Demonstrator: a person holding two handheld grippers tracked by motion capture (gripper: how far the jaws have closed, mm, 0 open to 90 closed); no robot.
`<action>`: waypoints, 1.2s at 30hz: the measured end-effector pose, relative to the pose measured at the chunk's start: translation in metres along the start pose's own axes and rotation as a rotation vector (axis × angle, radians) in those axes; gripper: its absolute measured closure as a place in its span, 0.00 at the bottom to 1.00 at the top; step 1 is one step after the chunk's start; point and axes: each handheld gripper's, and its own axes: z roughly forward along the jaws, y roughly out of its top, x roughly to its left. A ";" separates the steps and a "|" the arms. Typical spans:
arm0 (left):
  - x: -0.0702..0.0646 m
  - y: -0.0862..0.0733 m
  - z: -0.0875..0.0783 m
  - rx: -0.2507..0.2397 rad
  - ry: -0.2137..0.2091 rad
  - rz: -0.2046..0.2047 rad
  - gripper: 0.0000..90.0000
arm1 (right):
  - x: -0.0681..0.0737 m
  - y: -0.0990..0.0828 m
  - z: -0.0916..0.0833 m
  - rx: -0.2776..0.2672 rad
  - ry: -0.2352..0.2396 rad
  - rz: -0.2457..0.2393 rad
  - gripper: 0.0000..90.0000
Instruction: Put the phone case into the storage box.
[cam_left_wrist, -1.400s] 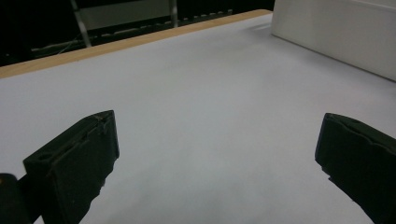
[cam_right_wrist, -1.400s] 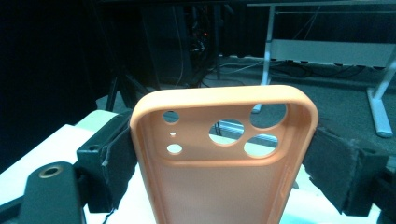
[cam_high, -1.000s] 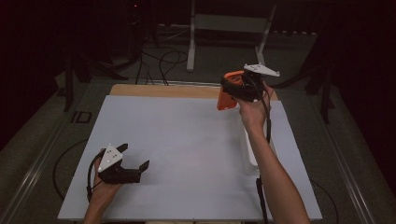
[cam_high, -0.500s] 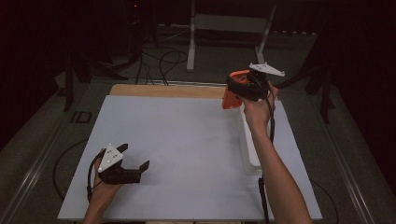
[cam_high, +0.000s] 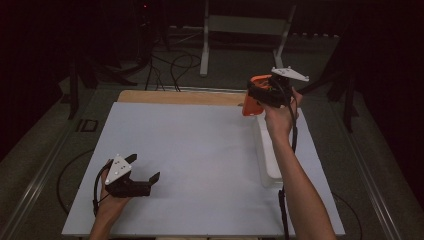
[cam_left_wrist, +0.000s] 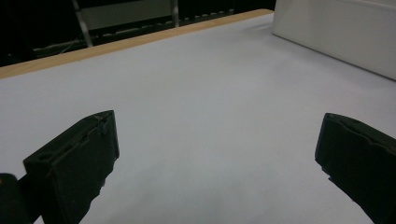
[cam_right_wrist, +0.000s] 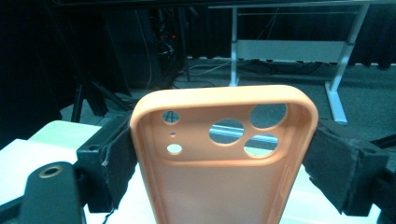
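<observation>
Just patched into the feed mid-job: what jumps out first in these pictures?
The orange phone case stands out: the right claw holds it by its long edges, raised above the table's far right corner, camera holes uppermost. The left claw rests open and empty on the white table at the near left. A long white tray lies along the right side.

Surface (cam_high: 200, 165) is bare across the whole centre and left of the frame, so passage there is free. Only obstacle on it: white tray (cam_high: 270, 155) along the right side, running from mid-frame toward the lower right, with the right forearm (cam_high: 300, 190) over it. Left claw (cam_high: 145, 172) sits low at the lower left, jaws wide apart, nothing between them, bare surface ahead up to the tray wall (cam_left_wrist: 336, 32). Right claw (cam_high: 256, 95) is held up over the upper right corner, clamped on the orange phone case (cam_right_wrist: 219, 154). Wooden edge strip (cam_high: 175, 96) bounds the far side; beyond it a desk frame (cam_high: 245, 30) and cables (cam_high: 175, 60) on the floor.
</observation>
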 end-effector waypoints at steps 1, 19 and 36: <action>0.000 0.000 0.000 0.002 0.000 0.003 0.00 | 0.000 0.000 0.000 0.001 -0.001 0.000 0.18; 0.000 0.000 0.001 0.007 -0.002 0.008 0.00 | -0.016 -0.002 -0.001 0.006 -0.046 0.014 0.18; 0.000 0.000 0.000 0.002 0.000 0.001 0.00 | -0.027 -0.003 -0.002 0.014 -0.086 0.011 0.18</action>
